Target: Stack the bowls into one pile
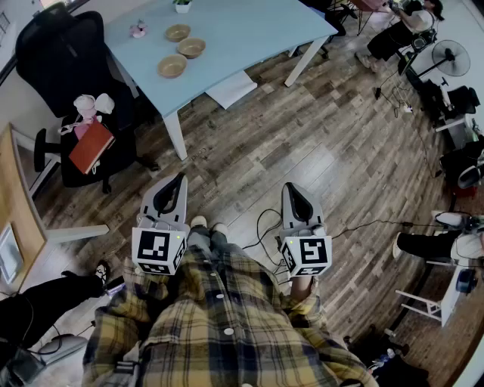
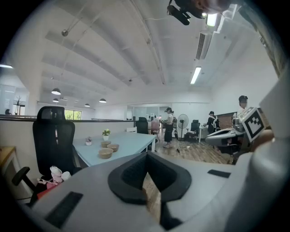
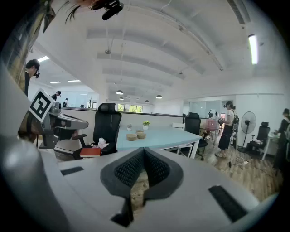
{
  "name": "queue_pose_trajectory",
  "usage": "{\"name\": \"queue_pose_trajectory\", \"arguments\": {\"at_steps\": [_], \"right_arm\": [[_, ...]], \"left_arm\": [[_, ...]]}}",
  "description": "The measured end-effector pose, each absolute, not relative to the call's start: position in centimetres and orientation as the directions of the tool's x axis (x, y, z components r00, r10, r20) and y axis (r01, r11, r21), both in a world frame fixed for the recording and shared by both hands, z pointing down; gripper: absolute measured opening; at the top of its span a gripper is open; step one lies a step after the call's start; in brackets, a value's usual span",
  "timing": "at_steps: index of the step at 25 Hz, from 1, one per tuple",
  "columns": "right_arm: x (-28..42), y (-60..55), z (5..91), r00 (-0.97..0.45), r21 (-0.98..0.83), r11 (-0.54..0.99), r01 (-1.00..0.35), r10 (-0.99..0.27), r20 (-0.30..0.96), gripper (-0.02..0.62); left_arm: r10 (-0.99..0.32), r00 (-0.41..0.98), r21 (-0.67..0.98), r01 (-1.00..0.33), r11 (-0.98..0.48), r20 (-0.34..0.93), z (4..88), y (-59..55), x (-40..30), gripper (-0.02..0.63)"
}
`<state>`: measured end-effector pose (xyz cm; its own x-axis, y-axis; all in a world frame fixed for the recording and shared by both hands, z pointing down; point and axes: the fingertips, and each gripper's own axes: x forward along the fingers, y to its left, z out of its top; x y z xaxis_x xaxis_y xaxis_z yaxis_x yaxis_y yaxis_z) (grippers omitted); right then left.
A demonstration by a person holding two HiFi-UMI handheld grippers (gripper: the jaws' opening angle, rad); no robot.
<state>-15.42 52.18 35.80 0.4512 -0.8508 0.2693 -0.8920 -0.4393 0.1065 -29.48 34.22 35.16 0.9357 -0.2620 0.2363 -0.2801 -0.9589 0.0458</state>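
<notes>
Three tan bowls stand apart on the light blue table (image 1: 249,30): one at the back (image 1: 178,32), one in the middle (image 1: 191,47), one nearest the table's front edge (image 1: 172,66). The left gripper view shows them far off (image 2: 106,153), and so does the right gripper view (image 3: 131,137). My left gripper (image 1: 179,180) and right gripper (image 1: 290,187) hang side by side over the wooden floor, well short of the table. Both point towards it and are shut with nothing between their jaws (image 2: 146,157) (image 3: 144,152).
A black office chair (image 1: 64,53) left of the table carries a red book (image 1: 91,146) and a pink plush toy (image 1: 89,106). A small plant pot (image 1: 182,5) stands at the table's back. Cables (image 1: 265,227) lie on the floor. People and a fan (image 1: 451,57) are at the right.
</notes>
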Motion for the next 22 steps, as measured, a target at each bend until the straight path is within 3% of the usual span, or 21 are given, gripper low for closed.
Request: {"name": "queue_pose_trajectory", "arguments": {"at_steps": [5,7,10,16,22], "right_arm": [[-15.3,53.1,35.9,0.426,0.071,-0.422,-0.904,-0.867,0.259,0.006],[-15.2,53.5,35.9,0.417,0.048,-0.419,-0.907,-0.874,0.251,0.009],[-14.9,54.0,36.0,0.399,-0.006,-0.413,-0.911,-0.885,0.240,0.077],[-13.2,53.0,37.1,0.390,-0.047,-0.414,-0.909,-0.885,0.253,0.145],[-8.9,48.8,37.7,0.373,-0.063,-0.402,-0.913,-0.889,0.265,0.172]], "left_arm": [[-0.284,0.937,0.032,-0.296,-0.955,0.204,34.5,35.0,-29.2,-0.005],[-0.295,0.934,0.027,-0.306,-0.952,0.199,34.5,35.3,-29.2,0.044],[-0.301,0.932,0.025,-0.312,-0.950,0.204,34.6,35.9,-29.1,0.080],[-0.299,0.925,0.036,-0.316,-0.948,0.233,35.8,34.6,-27.6,0.158],[-0.296,0.924,0.034,-0.313,-0.949,0.244,36.4,30.4,-23.0,0.195]]}}
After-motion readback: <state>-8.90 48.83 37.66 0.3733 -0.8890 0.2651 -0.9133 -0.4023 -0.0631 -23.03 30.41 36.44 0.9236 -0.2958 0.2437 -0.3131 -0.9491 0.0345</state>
